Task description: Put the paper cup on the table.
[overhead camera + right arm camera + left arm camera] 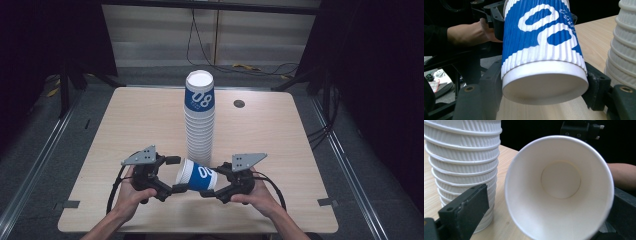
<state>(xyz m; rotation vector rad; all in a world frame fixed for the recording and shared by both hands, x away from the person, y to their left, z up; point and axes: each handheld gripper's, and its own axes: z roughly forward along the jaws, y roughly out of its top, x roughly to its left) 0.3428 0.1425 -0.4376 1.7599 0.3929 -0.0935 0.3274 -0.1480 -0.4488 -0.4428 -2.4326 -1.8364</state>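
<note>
At the near edge of the worktop (125,115) the person's left hand (131,192) holds the left hand-held gripper (176,174), its jaws spread apart, one on each side of the open mouth of a paper cup (197,176) without pressing on the rim; from that gripper's own view the cup's white inside (560,187) faces straight into the camera, with one black jaw low at the left, clear of the cup. The cup lies on its side between the two grippers, above the worktop, its blue band with white numerals turned up, its mouth to the left and its base to the right. Just behind it stands a tall stack of ribbed paper cups (200,117), upright near the middle of the worktop, the top one blue-banded. The right hand-held gripper (209,189), in the right hand (257,195), is clamped on the cup near its base, a jaw pressing each side of the ribbed wall (541,45).
</note>
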